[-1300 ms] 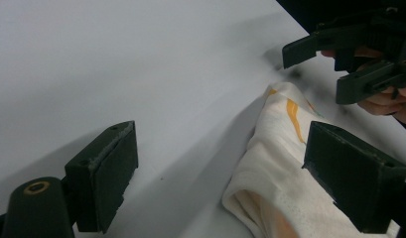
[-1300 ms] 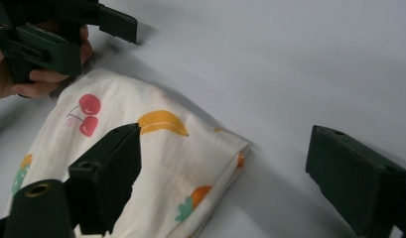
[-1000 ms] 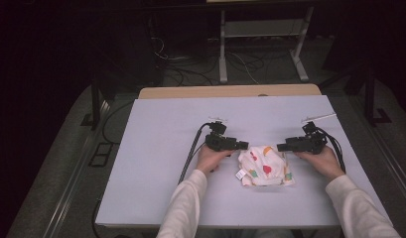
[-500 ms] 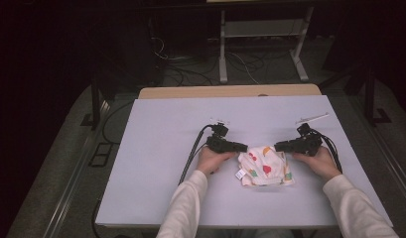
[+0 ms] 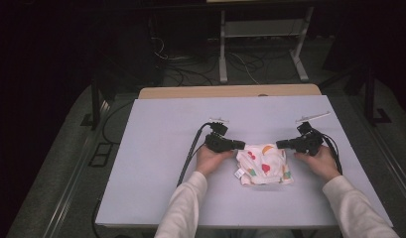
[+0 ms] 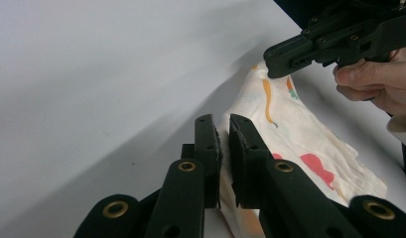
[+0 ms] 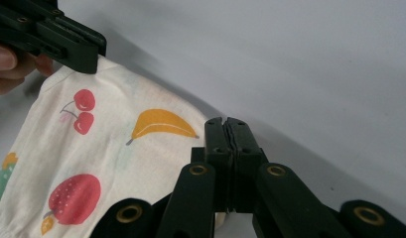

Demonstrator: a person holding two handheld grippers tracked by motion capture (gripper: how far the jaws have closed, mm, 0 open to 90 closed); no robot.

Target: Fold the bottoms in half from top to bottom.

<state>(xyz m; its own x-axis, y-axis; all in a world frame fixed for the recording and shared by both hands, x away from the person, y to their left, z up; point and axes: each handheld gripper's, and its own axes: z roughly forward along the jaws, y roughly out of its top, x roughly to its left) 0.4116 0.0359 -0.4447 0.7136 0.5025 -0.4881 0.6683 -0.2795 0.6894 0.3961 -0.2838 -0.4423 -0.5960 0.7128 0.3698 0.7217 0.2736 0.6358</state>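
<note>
Both forearms in pale long sleeves enter from the near edge, angled inward. Left hand (image 5: 210, 159) wraps the black two-jaw left gripper (image 5: 238, 145), jaws pointing level toward the right; they have just been closing, now pinched on a fold of the white fruit-printed cloth (image 5: 264, 163). Right hand (image 5: 317, 161) grips the matching black right gripper (image 5: 281, 144), pointing left, jaws pressed together on the cloth's opposite corner.
</note>
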